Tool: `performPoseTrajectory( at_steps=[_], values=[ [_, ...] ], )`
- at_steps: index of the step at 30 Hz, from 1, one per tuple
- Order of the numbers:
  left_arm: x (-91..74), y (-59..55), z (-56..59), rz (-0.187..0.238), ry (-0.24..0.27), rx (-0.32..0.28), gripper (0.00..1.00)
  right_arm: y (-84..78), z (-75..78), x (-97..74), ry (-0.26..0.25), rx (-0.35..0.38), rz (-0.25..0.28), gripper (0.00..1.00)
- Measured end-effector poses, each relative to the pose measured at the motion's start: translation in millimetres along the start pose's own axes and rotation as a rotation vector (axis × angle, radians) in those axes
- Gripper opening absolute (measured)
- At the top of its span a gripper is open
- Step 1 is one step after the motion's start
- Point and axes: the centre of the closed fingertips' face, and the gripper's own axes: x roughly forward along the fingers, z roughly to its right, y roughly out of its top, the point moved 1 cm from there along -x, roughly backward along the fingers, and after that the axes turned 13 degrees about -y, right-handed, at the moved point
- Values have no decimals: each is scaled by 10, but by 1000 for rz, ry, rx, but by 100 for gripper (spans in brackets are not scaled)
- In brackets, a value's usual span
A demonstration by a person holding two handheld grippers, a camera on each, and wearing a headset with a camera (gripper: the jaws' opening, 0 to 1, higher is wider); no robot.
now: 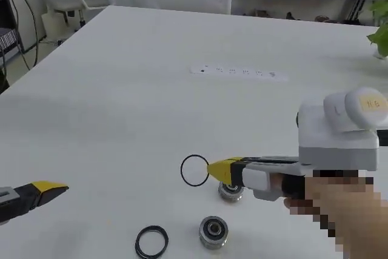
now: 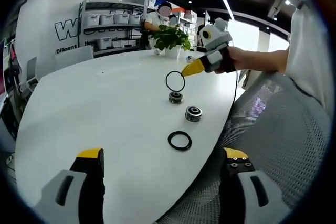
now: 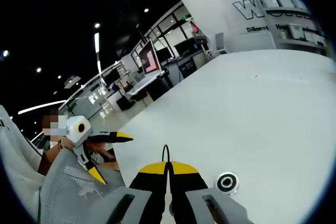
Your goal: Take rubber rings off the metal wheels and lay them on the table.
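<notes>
Right tongs (image 1: 212, 170) are clenched on the held ring (image 1: 194, 170), a thin black rubber ring pinched at its edge between the yellow tips. In the left gripper view the held ring (image 2: 175, 81) stands upright in the air, clear of the worktop (image 1: 151, 89) and just above the far wheel (image 2: 176, 97). In the head view the far wheel (image 1: 231, 190) sits on the worktop, partly under the right tongs. The near wheel (image 1: 213, 232) stands close by, toward the person. The loose ring (image 1: 151, 241) lies flat on the worktop just left of the near wheel; it may be two stacked, cannot tell. Left tongs (image 1: 57, 189) are released, jaws wide apart in their own view (image 2: 163, 154), hovering over the worktop edge, well left of the wheels and touching nothing. A power strip (image 1: 236, 72) lies farther back.
</notes>
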Motion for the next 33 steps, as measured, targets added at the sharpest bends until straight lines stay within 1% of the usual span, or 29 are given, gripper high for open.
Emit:
performPoseTrajectory(
  at_steps=[3,7,14,19,21,25,29,33],
  values=[
    [-5,4,4,-1,1,2,90,-46,-53,26,15,-13,-17,0],
    [-14,17,10,-2,4,6,90,-149,-177,75,44,-53,-56,0],
    [-44,32,1,5,12,5,90,-299,-277,141,79,-70,-108,0],
    [-52,32,2,-1,13,7,89,-443,-406,214,131,-37,-152,0],
    [-53,37,3,0,12,8,89,-513,-450,253,145,-40,-174,0],
    [-59,42,-2,3,16,7,89,-588,-500,315,150,-46,-190,0],
    [-60,21,3,-2,15,6,89,-664,-552,362,169,-11,-205,0],
    [-67,17,-4,0,21,0,89,-753,-533,413,161,11,-233,0]
  ],
)
